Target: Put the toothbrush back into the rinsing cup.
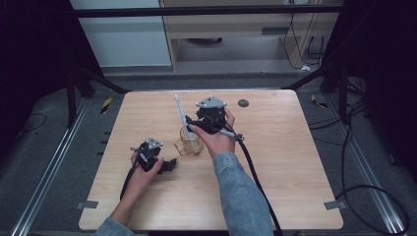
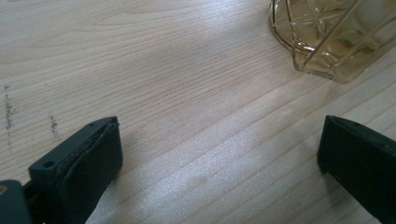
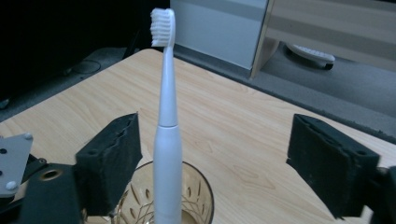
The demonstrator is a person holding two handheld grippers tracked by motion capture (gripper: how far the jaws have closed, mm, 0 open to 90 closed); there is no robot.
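From the high view we see the toothbrush (image 1: 180, 112) standing in the amber glass mug (image 1: 190, 142) near the middle of the wooden surface (image 1: 275, 162), leaning with its head up and away from us. Our right tongs (image 1: 193, 124) are just beside the handle, above the mug. Our left tongs (image 1: 169, 164) rest low on the surface, near the mug on its left.

In the left gripper view, the left tongs (image 2: 219, 158) stand wide apart with nothing but bare wood between them; the mug (image 2: 327, 42) is near, at the upper right.

In the right gripper view, the right tongs (image 3: 233, 163) are apart and do not press the toothbrush (image 3: 166, 116). It stands upright in the mug (image 3: 196, 196), close to the left jaw, bristles on top.

We think the risk is in pulling the hand away. The left jaw is very near the handle, so a sideways move could catch it, tip the brush out or push the light mug over.
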